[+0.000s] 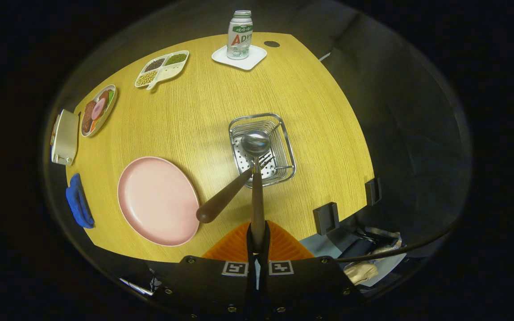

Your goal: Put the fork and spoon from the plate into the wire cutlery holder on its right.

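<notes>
The gripper (pixel 257 240) is clamped on the dark wooden handle of a spoon (pixel 256 147), both fingers pressed tight against it with almost no gap between them. The spoon points away from the fingers, and its shiny round steel bowl hangs over the wire cutlery holder (pixel 283 133). The holder is a rectangular chrome wire basket with a perforated floor, standing on the wooden desk (pixel 203 102) just right of the plate (pixel 156 200). The fork (pixel 225 196) is already in the holder: its steel tines rest on the perforated floor, and its dark brown, rounded handle leans out over the near left rim toward the plate. The plate is pale pink, round and bare, lying on the near left part of the desk.

Farther off, a drink bottle (pixel 240 33) with a green cap stands on a white coaster (pixel 239 59) at the far edge. Left of it lies a divided white tray of beans (pixel 162 67), then an oval dish of toy food (pixel 98 110). A blue cloth (pixel 78 200) lies at the near left edge.
</notes>
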